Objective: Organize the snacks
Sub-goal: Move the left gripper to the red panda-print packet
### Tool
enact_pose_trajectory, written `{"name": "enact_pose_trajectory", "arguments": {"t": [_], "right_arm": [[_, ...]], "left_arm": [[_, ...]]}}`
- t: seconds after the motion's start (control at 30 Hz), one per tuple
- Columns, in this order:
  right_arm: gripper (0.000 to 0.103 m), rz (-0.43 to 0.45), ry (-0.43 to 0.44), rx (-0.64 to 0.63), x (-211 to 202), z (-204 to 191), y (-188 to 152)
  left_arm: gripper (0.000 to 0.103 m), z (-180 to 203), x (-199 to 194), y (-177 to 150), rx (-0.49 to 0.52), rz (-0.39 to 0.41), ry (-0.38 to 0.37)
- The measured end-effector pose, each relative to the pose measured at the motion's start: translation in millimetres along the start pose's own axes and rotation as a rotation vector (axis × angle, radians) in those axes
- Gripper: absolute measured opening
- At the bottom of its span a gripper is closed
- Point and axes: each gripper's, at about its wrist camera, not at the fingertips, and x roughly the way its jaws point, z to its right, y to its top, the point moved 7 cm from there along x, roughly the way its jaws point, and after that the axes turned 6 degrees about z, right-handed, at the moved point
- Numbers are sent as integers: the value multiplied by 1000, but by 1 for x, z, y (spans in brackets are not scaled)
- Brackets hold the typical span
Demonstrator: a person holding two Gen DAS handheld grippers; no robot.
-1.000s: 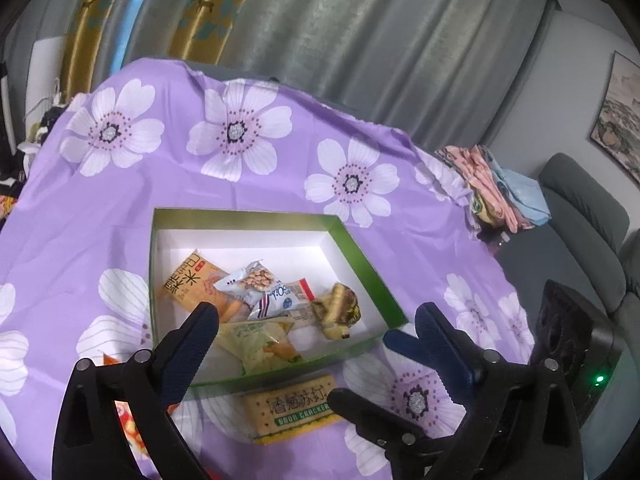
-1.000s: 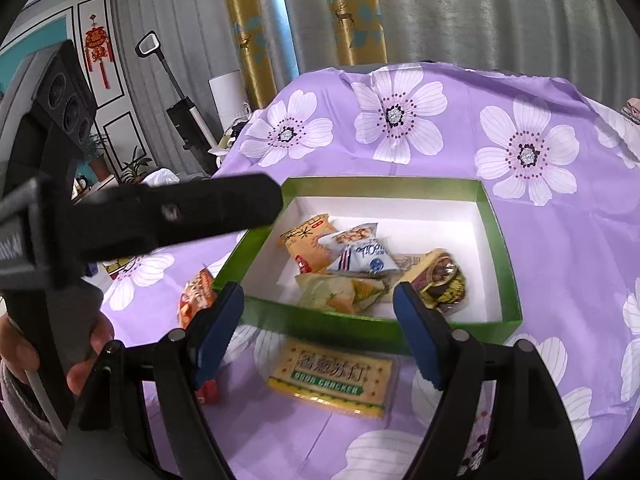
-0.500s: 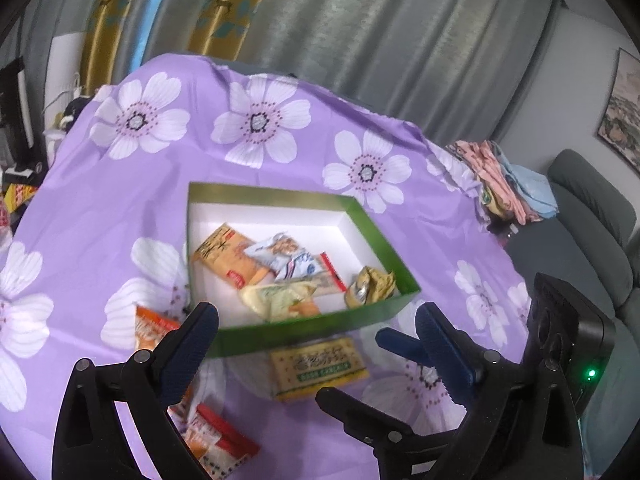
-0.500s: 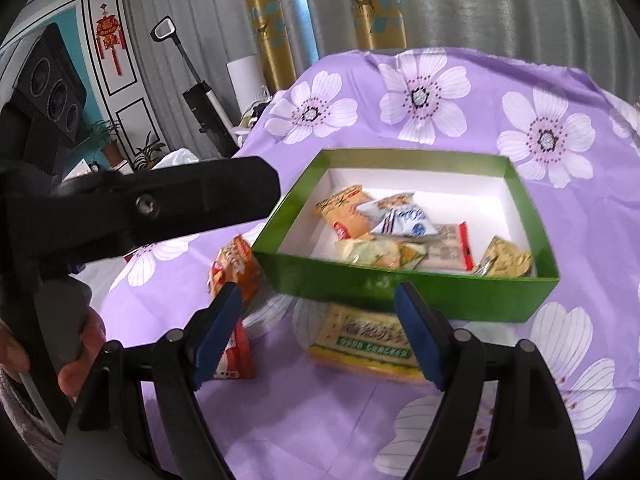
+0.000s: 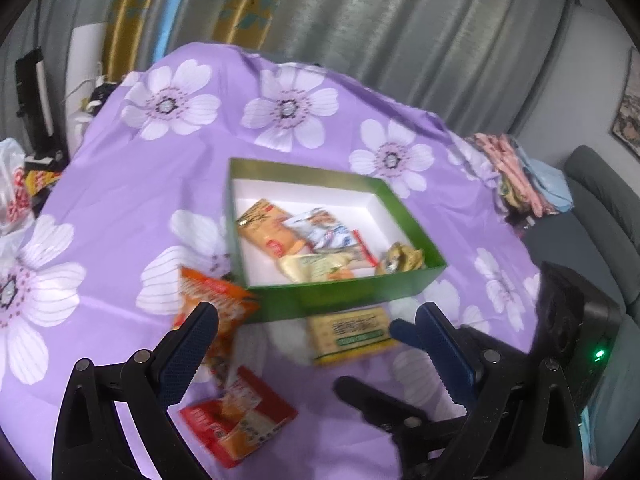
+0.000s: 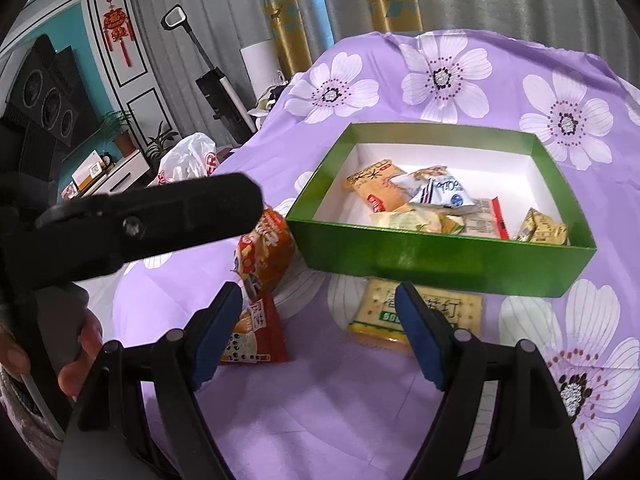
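**Cracker pack sits dead ahead of your right gripper**

Soda cracker pack (image 6: 416,312) lies flat on the purple floral tablecloth (image 6: 320,420), just in front of the near wall of the green box (image 6: 440,258) and still outside it. Its long axis runs across your right gripper's (image 6: 320,332) line of sight, parallel to that box wall, so the short side is what the fingers would span. Your right gripper is the nearer one: its right finger already overlaps the pack in view, with jaws wide and nothing between them. Your left gripper (image 5: 316,326) also stands wide and empty, and it faces the orange snack bag (image 5: 216,304) and the red packet (image 5: 240,412) off the box's left corner. Motion blur softens the left view, so the orange bag may be leaning on the box.
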Motion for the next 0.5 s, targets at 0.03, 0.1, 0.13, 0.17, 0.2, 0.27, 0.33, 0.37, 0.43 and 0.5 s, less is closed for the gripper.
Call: {"name": "enact_pose_trajectory", "arguments": {"t": [0.03,0.1,0.13,0.17,0.2,0.27,0.33,0.37,0.43,0.5], "right_arm": [[79,-3,3,2,1,-1,-2],[79,-12,5,9,3,-1,-6],[79,-16,6,11,4,-2,-7],[79,-20,7,14,5,-2,-9],[79,-24,10,17,6,-3,-10],[79,-32,19,22,8,-5,-14],[79,-47,35,30,11,-8,-19],[79,-56,51,34,13,-10,-21],[79,-79,87,27,18,-19,-29],[79,-102,101,3,23,-28,-36]], "left_arm": [[99,-5,0,-2,-3,-6,15],[99,-14,-3,-6,-10,-12,42],[99,-20,-3,-9,-17,-19,61],[99,-27,-4,-12,-24,-25,83],[99,-33,-6,-16,-30,-30,104],[99,-41,-6,-23,-41,-51,134],[99,-49,-5,-30,-62,-77,155],[99,-51,-5,-34,-70,-89,159],[99,-55,-6,-42,-80,-109,170],[99,-58,-8,-51,-87,-123,178]]}}
